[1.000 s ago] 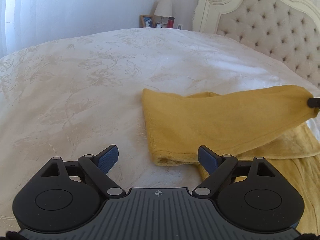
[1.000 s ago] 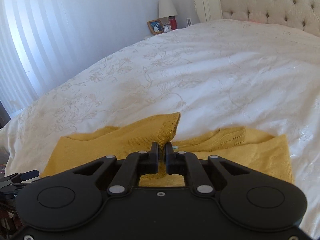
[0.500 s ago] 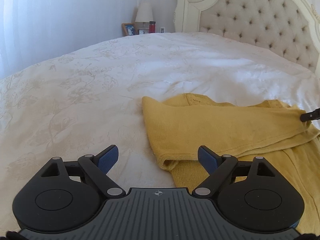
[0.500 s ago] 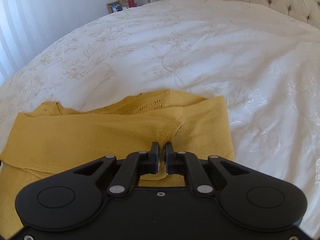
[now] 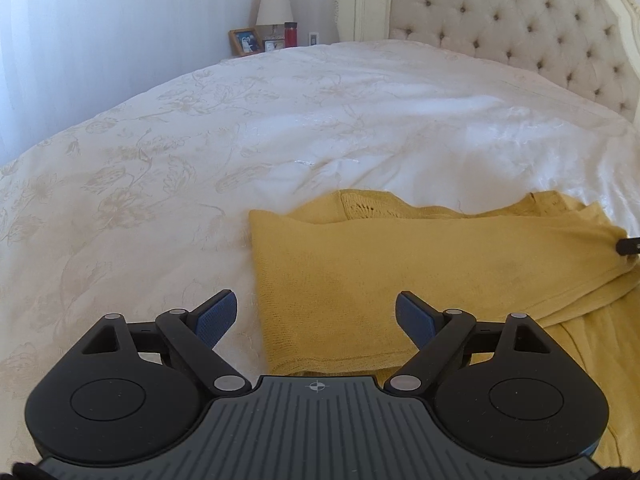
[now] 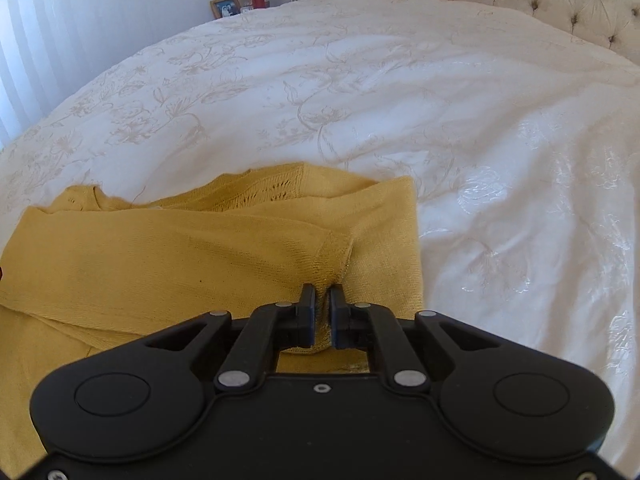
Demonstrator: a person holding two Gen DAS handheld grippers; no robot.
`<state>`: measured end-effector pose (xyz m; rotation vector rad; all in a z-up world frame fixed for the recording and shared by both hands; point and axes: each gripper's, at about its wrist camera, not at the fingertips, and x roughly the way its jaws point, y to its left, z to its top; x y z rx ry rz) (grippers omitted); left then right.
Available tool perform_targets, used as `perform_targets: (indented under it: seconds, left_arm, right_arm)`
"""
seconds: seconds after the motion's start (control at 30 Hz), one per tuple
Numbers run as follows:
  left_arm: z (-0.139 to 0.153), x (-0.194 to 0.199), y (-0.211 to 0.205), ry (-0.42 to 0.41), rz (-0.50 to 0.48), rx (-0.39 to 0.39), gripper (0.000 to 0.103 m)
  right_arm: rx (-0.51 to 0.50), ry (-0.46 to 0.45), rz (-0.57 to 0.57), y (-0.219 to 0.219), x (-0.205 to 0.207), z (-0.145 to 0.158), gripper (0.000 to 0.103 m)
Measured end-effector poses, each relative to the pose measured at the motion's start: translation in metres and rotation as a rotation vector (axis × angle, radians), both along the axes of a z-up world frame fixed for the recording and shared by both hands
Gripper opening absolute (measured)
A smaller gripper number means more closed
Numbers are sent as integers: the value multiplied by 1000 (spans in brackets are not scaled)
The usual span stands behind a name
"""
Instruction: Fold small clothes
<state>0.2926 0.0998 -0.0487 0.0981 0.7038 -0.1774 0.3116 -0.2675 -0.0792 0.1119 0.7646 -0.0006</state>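
Note:
A mustard-yellow knit garment (image 5: 400,272) lies on the white bedspread (image 5: 240,140), its top layer folded over across the lower part. My left gripper (image 5: 316,312) hovers open just above the garment's left folded edge, blue pads wide apart with nothing between them. My right gripper (image 6: 322,300) is shut on a pinch of the garment (image 6: 180,264) at the folded layer's right corner, low on the cloth. In the left wrist view the right gripper's black tip (image 5: 628,245) shows at the far right edge, holding that corner.
A tufted cream headboard (image 5: 520,28) stands at the back right. A nightstand holds a lamp (image 5: 274,6), a photo frame (image 5: 244,41) and a red bottle (image 5: 291,34). White curtains (image 6: 60,40) hang along the left. Bedspread stretches wide beyond the garment.
The right gripper has carried the held corner down until the folded layer lies flat on the garment. The left gripper has shifted over the garment's left edge and stays open.

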Motion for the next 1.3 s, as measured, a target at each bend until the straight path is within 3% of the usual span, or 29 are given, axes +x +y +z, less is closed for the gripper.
perform_targets:
  seconds: [0.07,0.17,0.23,0.3,0.4,0.57,0.77,0.93,1.1,1.3]
  left_arm:
    - [-2,0,-1,7,5,13,87]
    - [-10,5,-1,22,31,25,87]
    - [-19,9,1,49,50,55,87]
    - [-29,11,7,67,61,64,89]
    - [-35,10,20,67,81,3,97]
    - [-45,7,22,27,94,-21,103]
    - [-52,-2,22,-53,93,-35,103]
    - [-54,-3,22,-71,97,-44,103]
    - [-55,-4,23,-81,104,-63,103]
    - [-56,-5,26,-86,110,-87,103]
  right_arm:
    - [-6,-12,11,-5,-1,5,12]
    - [11,46,19,-12,7,-4,13]
    - [21,71,-4,-16,8,-9,19]
    - [32,49,-38,-21,3,-7,22]
    - [-10,-13,-82,-22,-8,0,33]
    - [-64,-135,-17,-5,-17,9,49]
    - [-54,-125,51,18,6,-8,52]
    - [-27,-87,-58,8,17,-36,54]
    - [60,-194,-95,-5,0,-56,57]
    - [52,-204,-102,-3,0,-55,58]
